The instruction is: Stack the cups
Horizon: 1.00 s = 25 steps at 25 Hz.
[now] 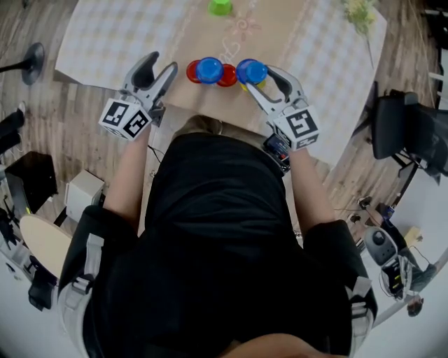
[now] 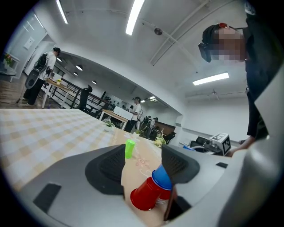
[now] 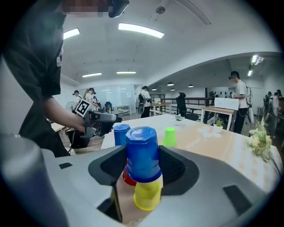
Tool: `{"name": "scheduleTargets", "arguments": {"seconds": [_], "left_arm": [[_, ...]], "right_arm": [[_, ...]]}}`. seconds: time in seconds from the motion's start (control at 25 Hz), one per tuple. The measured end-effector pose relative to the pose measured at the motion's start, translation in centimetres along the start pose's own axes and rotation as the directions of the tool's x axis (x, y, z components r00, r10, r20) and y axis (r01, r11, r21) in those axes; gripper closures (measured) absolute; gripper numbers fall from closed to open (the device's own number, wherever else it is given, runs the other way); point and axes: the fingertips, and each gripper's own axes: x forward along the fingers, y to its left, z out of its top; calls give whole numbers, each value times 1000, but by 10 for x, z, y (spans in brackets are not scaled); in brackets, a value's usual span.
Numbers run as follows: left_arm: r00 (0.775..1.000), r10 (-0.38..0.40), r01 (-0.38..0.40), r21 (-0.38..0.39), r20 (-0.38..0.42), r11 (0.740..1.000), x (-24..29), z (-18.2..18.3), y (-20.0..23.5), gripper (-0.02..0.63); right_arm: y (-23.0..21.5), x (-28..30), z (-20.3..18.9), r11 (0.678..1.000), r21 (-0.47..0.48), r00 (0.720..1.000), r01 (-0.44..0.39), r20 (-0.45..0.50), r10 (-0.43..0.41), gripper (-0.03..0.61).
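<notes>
Pinching a blue cup (image 3: 142, 153) by its side walls, the right claw (image 1: 256, 73) has both pads pressed on the cup, which is base-up over the near edge of the tabletop (image 1: 105, 35). A yellow cup (image 3: 147, 195) shows directly beneath the blue cup (whether it is nested inside or only stands below cannot be told). The left claw (image 1: 161, 66) is spread, with nothing between its pads, and sits just beside the cup cluster at the same near edge. Cup count by colour is two blue, two red, one yellow and one green, six in total. The second blue cup (image 1: 208, 70) stands between the first red cup (image 1: 194, 70) and the second red cup (image 1: 227, 75), all three close together on the tan runner (image 1: 280, 35). In the left gripper view one red cup looks tipped towards the camera. The green cup (image 1: 220, 7) stands alone, base-up, farther along the runner and well apart from the cluster. Each claw carries one marker cube, left (image 1: 124, 117) and right (image 1: 299, 126), two in all. Their black-and-white square patterns are the only print that can be made out, and any lettering on the cups is too small to read.
</notes>
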Motion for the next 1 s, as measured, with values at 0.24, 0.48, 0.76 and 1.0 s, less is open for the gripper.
{"name": "scheduleTargets", "arguments": {"seconds": [0.24,0.48,0.76,1.0], "left_arm": [[1000,-12,12,-5,-1,1000,-6,-6,-7,362],[1000,-11,11,-6,-3,1000,-11,-8,-7,363],[1000,-8,8,2,-2,1000,-2,-1,2,363],[999,-34,38,110,-40,993,39,19,17,362]], "right_arm": [[13,8,-14,999,-23,999,-24,-44,23,341],[10,9,-22,1000,-9,999,-12,-51,12,333],[-18,-28,32,993,116,979,12,200,-36,293],[-101,-64,60,950,246,908,190,324,-266,315]]}}
